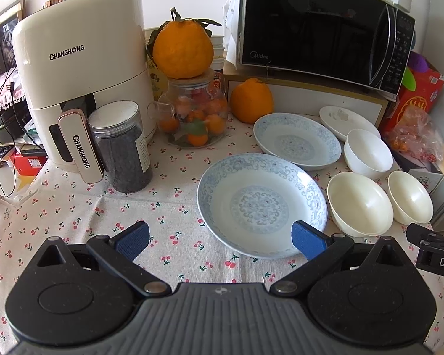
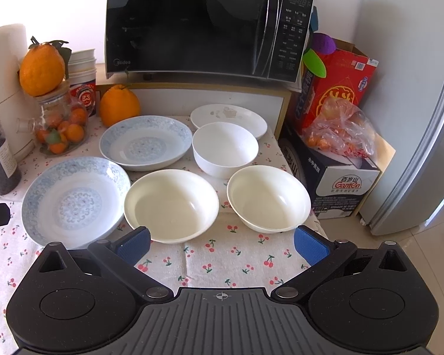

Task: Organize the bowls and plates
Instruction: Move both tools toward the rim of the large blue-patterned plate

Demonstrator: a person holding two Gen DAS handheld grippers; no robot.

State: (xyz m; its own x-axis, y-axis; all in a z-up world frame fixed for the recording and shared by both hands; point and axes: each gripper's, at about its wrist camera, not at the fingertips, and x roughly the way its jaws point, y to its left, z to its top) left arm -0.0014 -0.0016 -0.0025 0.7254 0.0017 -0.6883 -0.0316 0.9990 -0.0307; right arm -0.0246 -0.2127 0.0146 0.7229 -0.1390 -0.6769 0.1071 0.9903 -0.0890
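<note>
Plates and bowls sit unstacked on cherry-print tablecloth [image 2: 222, 263]: w/ left gripper [image 1: 220, 238] and right gripper [image 2: 222, 241] both fingers apart, empty, hovering nearside. Nearest blue plate [image 1: 262, 204], two cream bowls [image 2: 171, 204], then second blue plate [image 2: 146, 142], white bowl [image 2: 225, 148], small white plate [image 2: 228, 118] at back by microwave [image 2: 204, 26]. Sorting apparently not yet begun.

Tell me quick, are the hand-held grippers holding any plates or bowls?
Left hand-held gripper: open, holding nothing.
Right hand-held gripper: open, holding nothing.

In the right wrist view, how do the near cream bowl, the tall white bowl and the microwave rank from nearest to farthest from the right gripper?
From the right gripper:
1. Near cream bowl, just ahead, slightly left.
2. Tall white bowl, behind it, centre.
3. Microwave, at the back, raised on a shelf.
</note>
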